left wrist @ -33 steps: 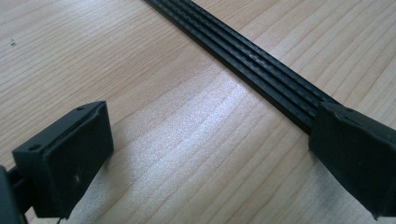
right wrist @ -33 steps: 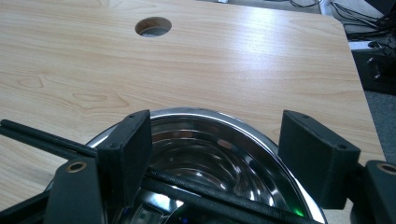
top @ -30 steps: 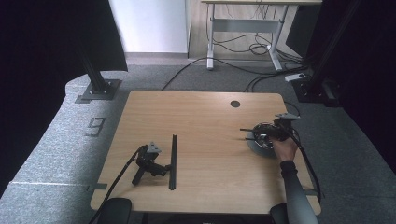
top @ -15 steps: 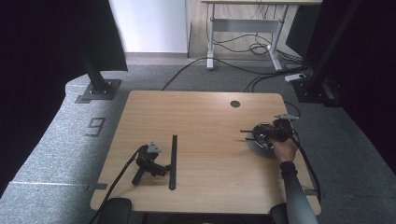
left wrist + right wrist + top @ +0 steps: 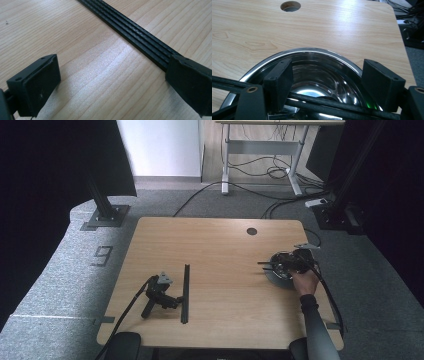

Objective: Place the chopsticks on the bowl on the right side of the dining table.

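My left gripper lies on the wooden table with no hand on it, its cable trailing off the near edge. Its jaws stand open in the left gripper view, with bare wood between them. A long black ribbed strip lies beside it and runs up to the right jaw. A hand holds my right gripper over a steel bowl at the table's right. Its jaws stand apart above the shiny bowl. Two thin black rods cross beneath them.
A round cable hole sits near the table's far edge. Around the table is grey carpet with cables, a stand base at the far left and another desk's legs behind.
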`<state>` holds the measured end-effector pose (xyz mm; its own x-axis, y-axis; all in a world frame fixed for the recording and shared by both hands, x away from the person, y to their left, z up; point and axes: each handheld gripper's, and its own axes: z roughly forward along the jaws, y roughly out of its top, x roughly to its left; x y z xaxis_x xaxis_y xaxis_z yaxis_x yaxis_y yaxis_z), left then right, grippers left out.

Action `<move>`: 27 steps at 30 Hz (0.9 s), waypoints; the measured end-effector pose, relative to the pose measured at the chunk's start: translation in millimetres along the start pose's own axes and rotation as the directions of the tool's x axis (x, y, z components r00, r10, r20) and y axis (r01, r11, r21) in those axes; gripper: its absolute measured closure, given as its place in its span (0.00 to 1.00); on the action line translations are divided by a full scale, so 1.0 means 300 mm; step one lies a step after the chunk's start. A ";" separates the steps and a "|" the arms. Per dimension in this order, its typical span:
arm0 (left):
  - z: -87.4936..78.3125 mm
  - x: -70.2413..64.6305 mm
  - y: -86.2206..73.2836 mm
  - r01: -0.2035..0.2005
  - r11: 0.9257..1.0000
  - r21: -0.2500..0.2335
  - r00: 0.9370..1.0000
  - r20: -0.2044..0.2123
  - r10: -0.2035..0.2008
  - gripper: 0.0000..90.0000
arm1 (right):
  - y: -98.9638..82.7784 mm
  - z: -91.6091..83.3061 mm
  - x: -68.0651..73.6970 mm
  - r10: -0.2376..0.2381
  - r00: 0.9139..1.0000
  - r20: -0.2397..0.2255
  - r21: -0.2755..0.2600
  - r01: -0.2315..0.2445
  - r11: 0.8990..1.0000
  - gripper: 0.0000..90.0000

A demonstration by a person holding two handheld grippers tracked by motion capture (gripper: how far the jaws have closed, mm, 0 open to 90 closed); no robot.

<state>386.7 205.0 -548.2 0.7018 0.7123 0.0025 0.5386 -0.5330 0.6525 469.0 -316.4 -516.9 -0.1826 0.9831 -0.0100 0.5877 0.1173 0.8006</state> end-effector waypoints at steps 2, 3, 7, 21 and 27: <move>0.000 0.000 0.000 0.000 1.000 0.000 1.000 0.000 0.000 0.00 | -0.001 -0.003 0.000 0.008 1.000 0.000 0.005 -0.008 1.000 0.28; 0.000 0.000 0.000 0.000 1.000 0.000 1.000 0.000 0.000 0.00 | -0.002 -0.005 0.001 0.011 1.000 0.002 0.008 -0.011 1.000 0.28; 0.000 0.000 0.000 0.000 1.000 0.000 1.000 0.000 0.000 0.00 | -0.004 -0.009 0.005 0.017 1.000 0.013 0.009 -0.018 1.000 0.27; 0.000 0.000 0.000 0.000 1.000 0.000 1.000 0.000 0.000 0.00 | 0.023 -0.057 -0.057 0.006 0.999 0.043 0.014 -0.006 1.000 0.16; 0.000 0.000 0.000 -0.002 1.000 0.001 1.000 0.000 0.002 0.00 | 0.031 -0.060 -0.145 0.026 0.995 0.092 0.025 -0.029 0.999 0.16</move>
<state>386.7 205.1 -548.1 0.7028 0.7114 0.0036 0.5380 -0.5349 0.6515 468.2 -360.6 -498.3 -0.0940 0.9946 -0.0438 0.6123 0.0925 0.7852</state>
